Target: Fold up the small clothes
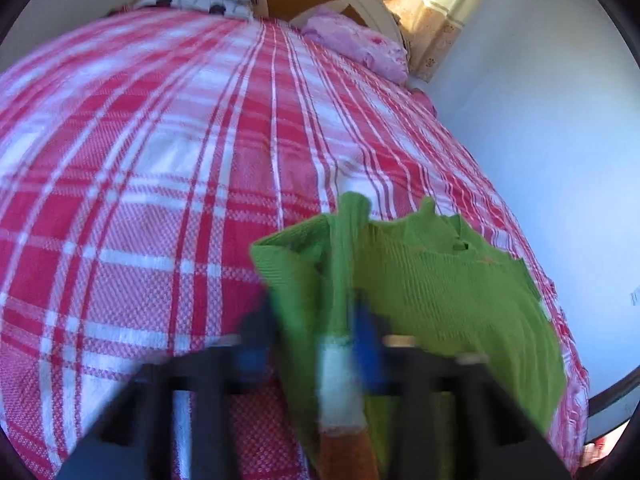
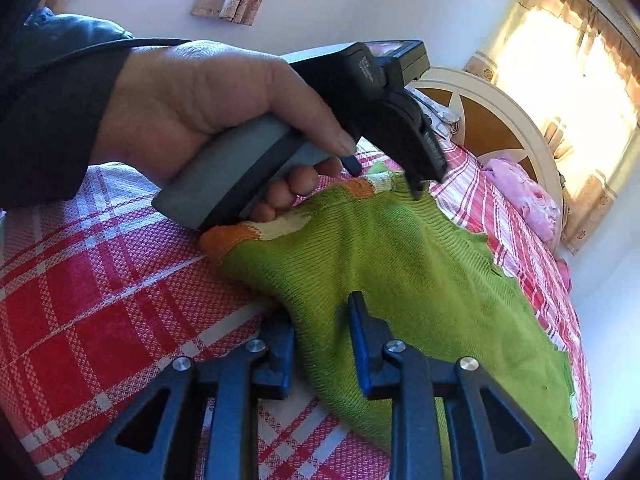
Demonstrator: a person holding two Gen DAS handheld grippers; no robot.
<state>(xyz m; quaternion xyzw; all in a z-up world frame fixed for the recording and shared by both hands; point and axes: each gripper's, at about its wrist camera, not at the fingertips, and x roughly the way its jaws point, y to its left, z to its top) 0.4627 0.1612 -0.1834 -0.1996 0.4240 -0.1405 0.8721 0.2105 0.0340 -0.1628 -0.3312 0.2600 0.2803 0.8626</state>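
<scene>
Both hand-held grippers, right [image 2: 320, 344] and left [image 1: 316, 320], clench the green sweater [image 2: 400, 264]; only the right view shows the person's hand [image 2: 192, 108].

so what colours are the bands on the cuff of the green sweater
Orange, then cream-white, on the green sweater cuff; clearest in the right wrist view.

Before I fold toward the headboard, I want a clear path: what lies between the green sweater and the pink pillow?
Only bare checked bedspread between green sweater and pink pillow, in the left wrist view.
</scene>
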